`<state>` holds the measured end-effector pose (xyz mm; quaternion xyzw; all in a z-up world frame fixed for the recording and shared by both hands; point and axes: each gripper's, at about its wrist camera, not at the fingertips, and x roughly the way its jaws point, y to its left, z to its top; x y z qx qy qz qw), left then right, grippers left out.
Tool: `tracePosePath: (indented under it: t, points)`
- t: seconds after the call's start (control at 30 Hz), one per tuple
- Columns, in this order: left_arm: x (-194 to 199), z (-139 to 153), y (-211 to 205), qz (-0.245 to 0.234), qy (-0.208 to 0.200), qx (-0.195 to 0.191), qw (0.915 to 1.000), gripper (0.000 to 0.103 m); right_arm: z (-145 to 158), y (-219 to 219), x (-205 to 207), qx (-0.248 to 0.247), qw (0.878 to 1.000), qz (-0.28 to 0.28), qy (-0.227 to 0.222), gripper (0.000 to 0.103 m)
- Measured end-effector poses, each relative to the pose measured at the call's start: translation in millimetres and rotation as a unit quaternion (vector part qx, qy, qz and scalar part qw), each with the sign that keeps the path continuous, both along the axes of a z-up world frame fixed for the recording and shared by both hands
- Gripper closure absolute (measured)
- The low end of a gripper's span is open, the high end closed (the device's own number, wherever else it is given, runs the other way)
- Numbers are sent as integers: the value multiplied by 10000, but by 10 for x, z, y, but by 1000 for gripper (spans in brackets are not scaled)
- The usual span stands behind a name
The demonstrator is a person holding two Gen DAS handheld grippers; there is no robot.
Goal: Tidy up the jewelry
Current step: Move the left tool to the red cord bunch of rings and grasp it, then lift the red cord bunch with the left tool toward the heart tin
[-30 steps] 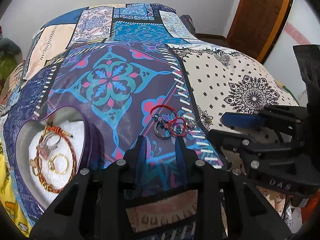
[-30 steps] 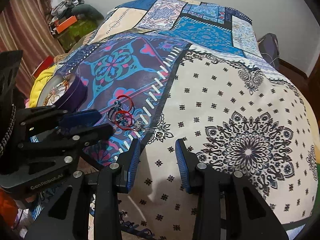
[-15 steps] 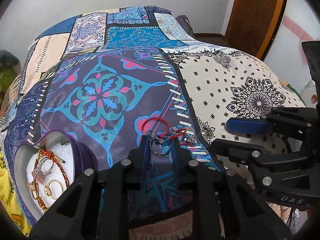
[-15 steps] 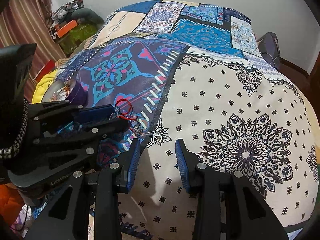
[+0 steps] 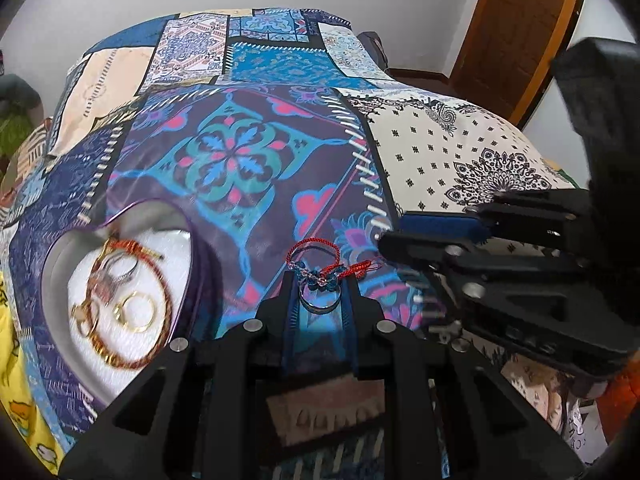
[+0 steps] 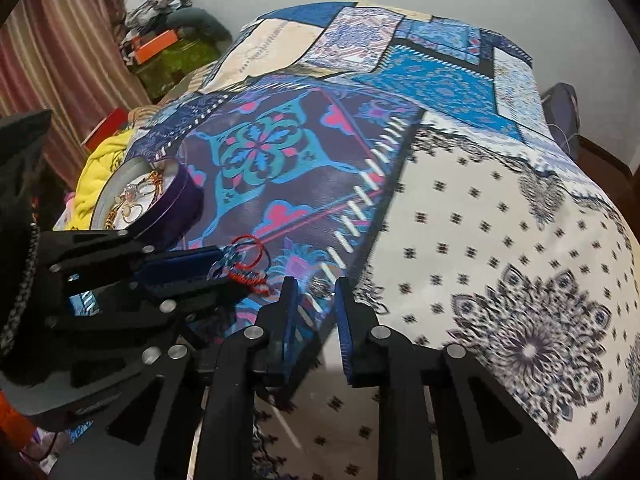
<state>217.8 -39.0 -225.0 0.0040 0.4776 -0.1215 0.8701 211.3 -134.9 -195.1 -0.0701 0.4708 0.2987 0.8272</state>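
Your left gripper [image 5: 319, 294] pinches the silver ring [image 5: 319, 304] w/ red cord bracelet [image 5: 316, 258] – heart tin [image 5: 188, 280] (part-filled) sits to its left. Right gripper [image 6: 316, 304]: parted, empty – more pieces left, I'd judge.

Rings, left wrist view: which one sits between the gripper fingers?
The dark metal ring, tangled with the red cord bracelet, between the left gripper fingers. The gold rings lie in the purple tin.
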Motion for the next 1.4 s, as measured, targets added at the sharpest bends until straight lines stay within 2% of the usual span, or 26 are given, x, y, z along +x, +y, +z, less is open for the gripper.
tracePosePath:
  t: [0.2, 0.47, 0.6, 0.67, 0.83, 0.87, 0.9, 0.97, 1.07, 1.23, 1.4]
  points:
    - [-98, -1, 44, -90, 28, -25, 10000, 83, -61, 47, 51, -122, 9999, -43, -10, 94]
    - [-171, 4, 88, -199, 61, -63, 9998, 81, 61, -27, -12, 137, 9997, -199, -106, 94]
    - [-204, 17, 74, -230, 79, -106, 9996, 75, 159, -56, -56, 243, 9993, -225, -182, 94]
    - [-227, 21, 65, -240, 56, -80, 9997, 74, 214, -80, -87, 289, 9990, -239, -233, 94]
    - [-270, -14, 2, -304, -80, 170, 9994, 75, 307, -178, -152, 429, 9981, -325, -289, 94]
    - [-261, -18, -8, -290, -102, 187, 9994, 76, 313, -192, -157, 438, 9980, -351, -297, 94]
    - [-250, -22, -9, -268, -117, 206, 9994, 83, 315, -204, -169, 445, 9979, -369, -297, 94]
    - [-221, -22, -3, -235, -87, 199, 9995, 83, 320, -237, -181, 480, 9976, -415, -277, 94]
    - [-214, 29, 22, -171, -12, 57, 9998, 83, 341, -265, -198, 501, 9973, -454, -287, 94]
    - [-371, 247, 67, -145, -192, -99, 9997, 83, 383, -289, -237, 567, 9967, -484, -308, 94]
    - [-566, 355, 150, -113, -247, -48, 9996, 83, 397, -278, -291, 635, 9966, -447, -292, 94]
